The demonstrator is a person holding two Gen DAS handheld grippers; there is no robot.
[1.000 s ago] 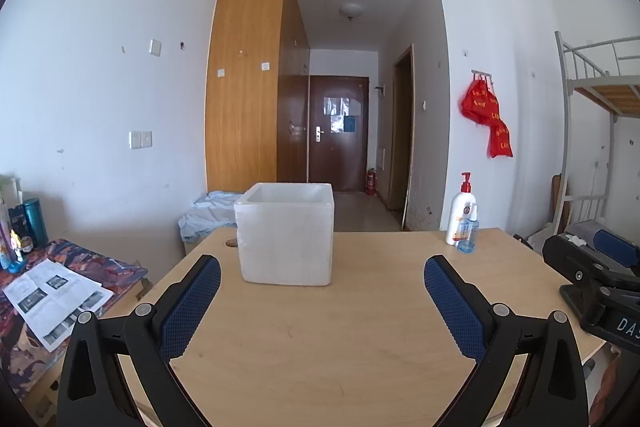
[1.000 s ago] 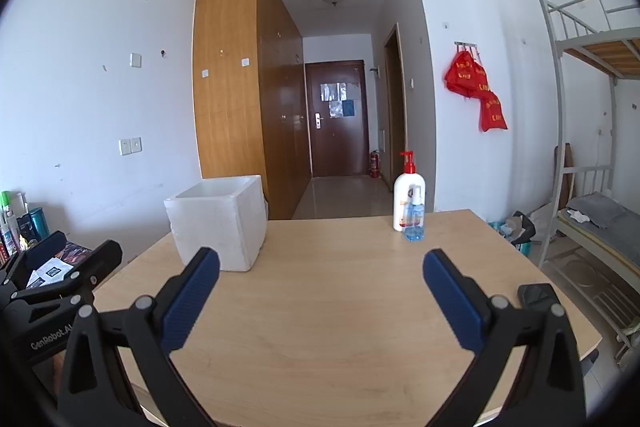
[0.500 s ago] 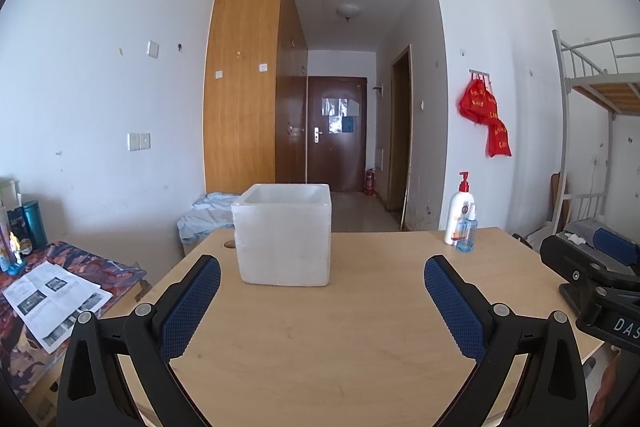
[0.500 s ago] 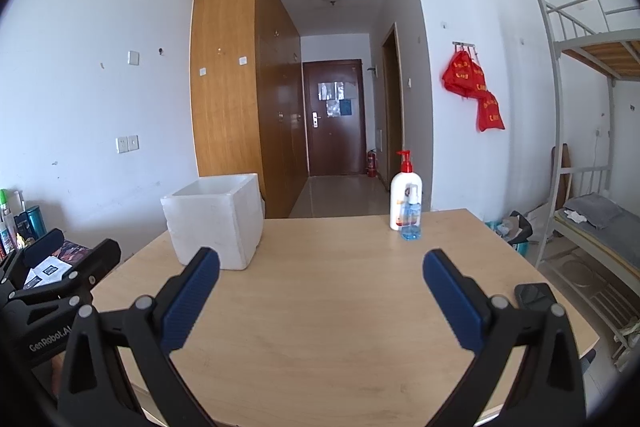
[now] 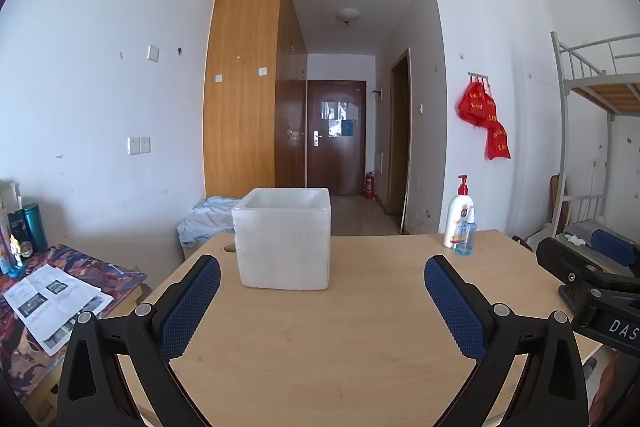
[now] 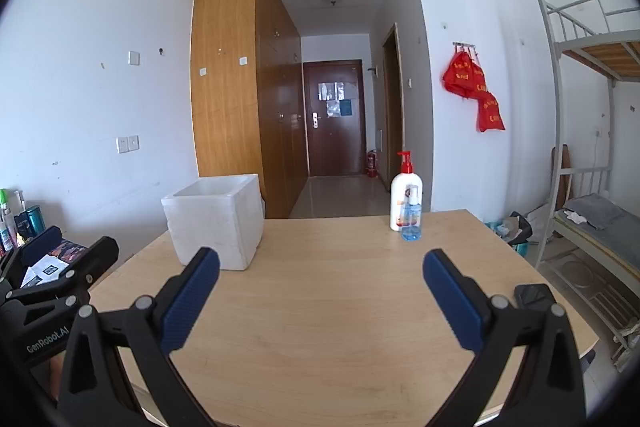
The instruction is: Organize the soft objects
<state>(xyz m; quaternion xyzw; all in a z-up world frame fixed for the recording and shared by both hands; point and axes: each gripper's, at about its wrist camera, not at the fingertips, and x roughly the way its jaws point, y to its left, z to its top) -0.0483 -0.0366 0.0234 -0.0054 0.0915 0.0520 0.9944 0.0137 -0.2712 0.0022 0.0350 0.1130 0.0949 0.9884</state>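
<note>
Both jaws spread wide, gripping nothing: left gripper (image 5: 322, 281), right gripper (image 6: 321, 275). No soft objects visible; the white foam box (image 5: 285, 238), far left, looks light and crushable, so I'd pinch its rim gently.

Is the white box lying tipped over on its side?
No, the white box stands upright on the table with its open top facing up.

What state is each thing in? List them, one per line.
Left claw: open, empty.
Right claw: open, empty.
Foam box: upright on the table, lidless.
Pump bottle: upright.
Spray bottle: upright.
Door: shut.
</note>
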